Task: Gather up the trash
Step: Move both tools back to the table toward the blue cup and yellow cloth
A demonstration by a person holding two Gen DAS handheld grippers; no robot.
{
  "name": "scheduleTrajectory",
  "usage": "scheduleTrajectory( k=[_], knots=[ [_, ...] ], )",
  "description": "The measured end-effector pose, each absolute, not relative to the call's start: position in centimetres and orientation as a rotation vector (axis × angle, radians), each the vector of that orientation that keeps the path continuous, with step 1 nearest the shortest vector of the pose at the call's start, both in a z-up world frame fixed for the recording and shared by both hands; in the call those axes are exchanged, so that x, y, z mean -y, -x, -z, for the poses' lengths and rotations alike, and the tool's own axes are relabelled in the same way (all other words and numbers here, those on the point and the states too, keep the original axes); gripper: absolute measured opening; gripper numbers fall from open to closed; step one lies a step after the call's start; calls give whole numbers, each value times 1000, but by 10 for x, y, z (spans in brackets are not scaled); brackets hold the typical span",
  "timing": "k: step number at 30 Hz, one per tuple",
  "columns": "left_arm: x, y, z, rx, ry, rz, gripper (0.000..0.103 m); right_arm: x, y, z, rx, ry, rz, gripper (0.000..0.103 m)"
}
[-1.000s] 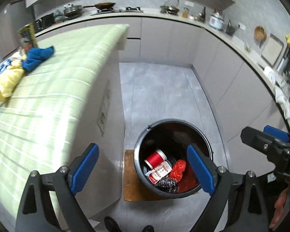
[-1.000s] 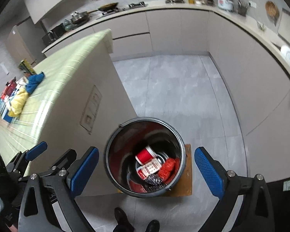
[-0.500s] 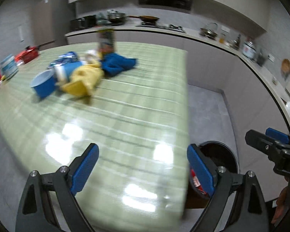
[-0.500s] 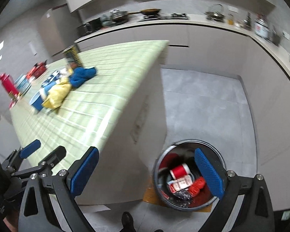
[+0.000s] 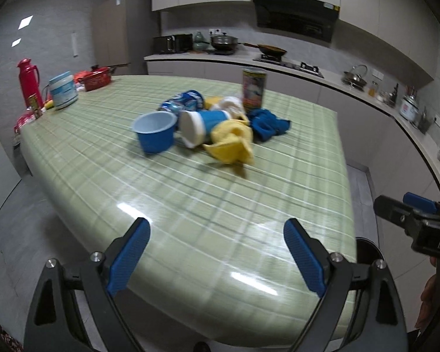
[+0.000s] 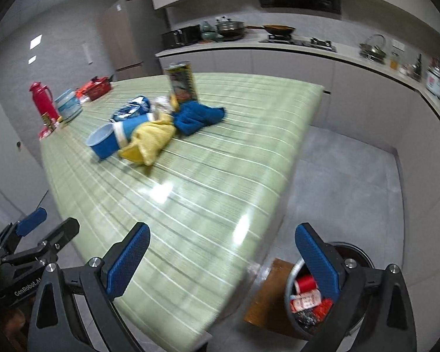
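A heap of trash lies mid-table on the green checked cloth (image 5: 208, 205): a blue cup (image 5: 155, 132) (image 6: 102, 142), a toppled blue-and-white cup (image 5: 204, 124), a yellow rag (image 5: 233, 143) (image 6: 149, 142), a blue rag (image 5: 268, 124) (image 6: 198, 116), a crumpled blue wrapper (image 5: 182, 102) and an upright tin can (image 5: 253, 88) (image 6: 182, 83). My left gripper (image 5: 217, 256) hangs open and empty over the near table edge. My right gripper (image 6: 220, 259) is open and empty beside the table's corner. The trash bin (image 6: 296, 281) stands on the floor at lower right, holding red rubbish.
At the table's far left end stand a red thermos (image 5: 28, 79), a white tub (image 5: 62, 89) and a red pot (image 5: 96, 77). A kitchen counter (image 5: 278, 61) with pans and a cooker runs along the back and right walls. Grey floor (image 6: 352, 182) separates table and cabinets.
Both grippers swung up and left, away from the bin on the floor and toward the table top. The trash heap has come into the centre of both views. Both stayed open.
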State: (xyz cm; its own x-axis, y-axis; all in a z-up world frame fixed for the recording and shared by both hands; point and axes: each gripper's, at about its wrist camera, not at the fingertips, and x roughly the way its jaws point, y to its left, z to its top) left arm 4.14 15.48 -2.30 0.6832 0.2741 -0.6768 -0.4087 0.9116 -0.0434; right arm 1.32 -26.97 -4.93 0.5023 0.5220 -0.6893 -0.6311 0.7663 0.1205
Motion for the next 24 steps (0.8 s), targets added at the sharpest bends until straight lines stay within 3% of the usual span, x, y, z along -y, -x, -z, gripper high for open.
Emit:
scheduleTrajectory(
  k=[24],
  knots=[
    [-290, -92, 59, -766, 251, -384, 93, 123, -46, 58, -771, 173, -763, 99]
  ],
)
